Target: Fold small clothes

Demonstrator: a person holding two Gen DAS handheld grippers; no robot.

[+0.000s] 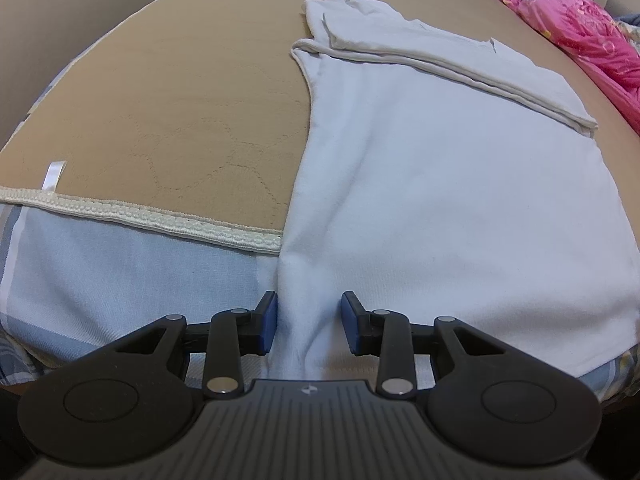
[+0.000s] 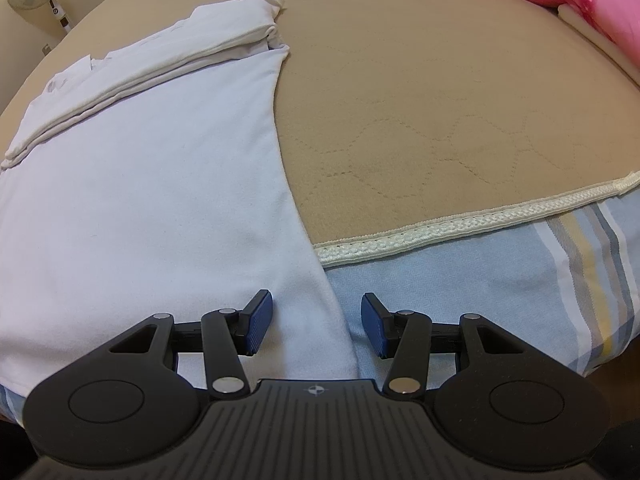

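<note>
Bed with a tan quilted mat (image 1: pixel 168 112), hexagon stitching, cream braided trim (image 1: pixel 160 220) along its near edge; striped light-blue sheet (image 1: pixel 120 264) below that. Pink bedding (image 1: pixel 588 28) at the far right edge.

White garment (image 1: pixel 460 200) lies flat on the mat's right half, hem hanging over the near edge onto the sheet. Soft knit, matte, a few shallow creases. Top part is already folded down into a layered band (image 1: pixel 440 60) across the far end.

Step, as I read it: gripping the hem corners for the bottom-up fold.

Left gripper (image 1: pixel 308 324) is spread wide, straddling the near-left hem corner, nothing pinched. Right gripper (image 2: pixel 317 326) likewise spread over the near-right corner (image 2: pixel 340 332).

Next: pinch both corners, lift evenly, carry the hem to the band.
</note>
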